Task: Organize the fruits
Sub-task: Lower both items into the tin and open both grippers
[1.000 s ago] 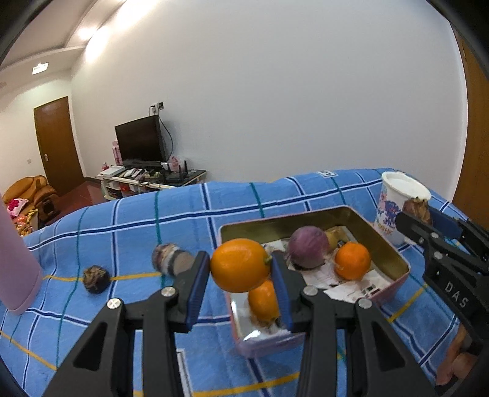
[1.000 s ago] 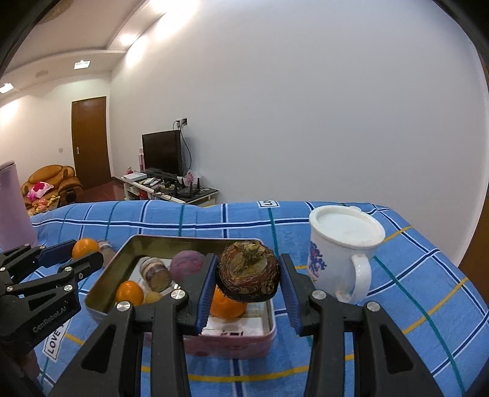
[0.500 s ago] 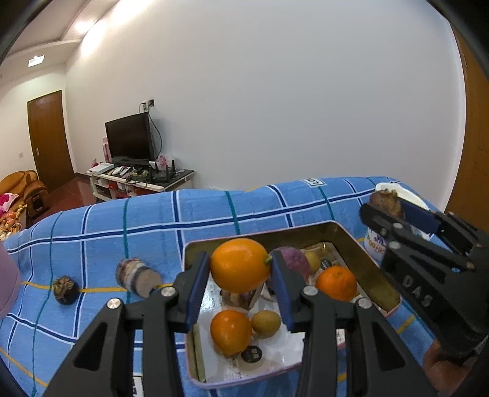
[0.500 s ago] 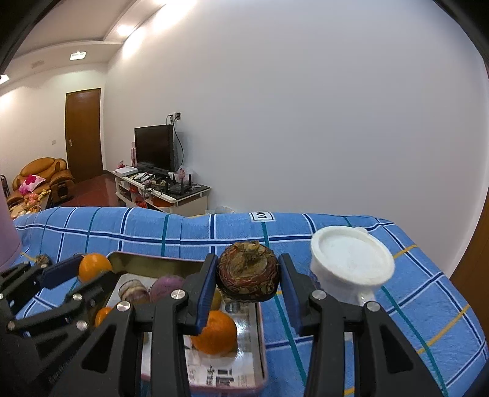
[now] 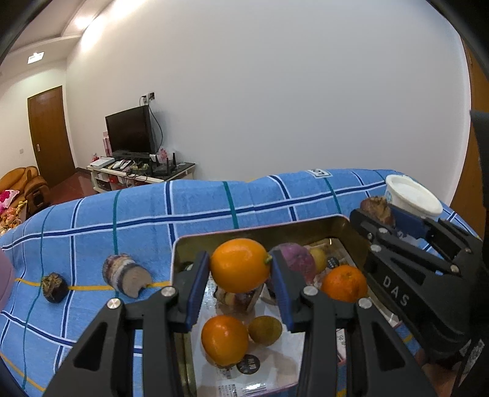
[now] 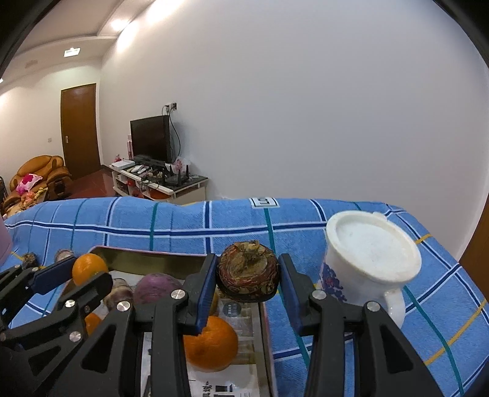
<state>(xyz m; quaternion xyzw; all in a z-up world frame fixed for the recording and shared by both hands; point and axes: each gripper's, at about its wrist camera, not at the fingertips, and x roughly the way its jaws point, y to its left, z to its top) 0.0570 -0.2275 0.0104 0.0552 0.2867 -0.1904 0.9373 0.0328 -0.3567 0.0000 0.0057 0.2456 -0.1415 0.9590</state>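
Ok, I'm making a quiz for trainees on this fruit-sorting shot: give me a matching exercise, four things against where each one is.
Things:
1. orange
2. brown mangosteen
3. purple fruit
4. white mug

Places:
A. standing on the blue cloth, right of the tin
B. lying in the tin
C. in the left gripper
D. in the right gripper

Pairs: 1-C, 2-D, 3-B, 4-A

Both pictures are looking bright and evenly lit. Recessed ceiling lights [image 5: 78, 21] far above and to the left of the jaws are giving a white glare on the ceiling, and the plain white wall [image 6: 305, 107] behind is glowing softly. Only soft shadows are lying under the jaws. The fisheye lens is bending the edges strongly, and black corners are framing each view. Everything is staying sharp, without visible motion blur.
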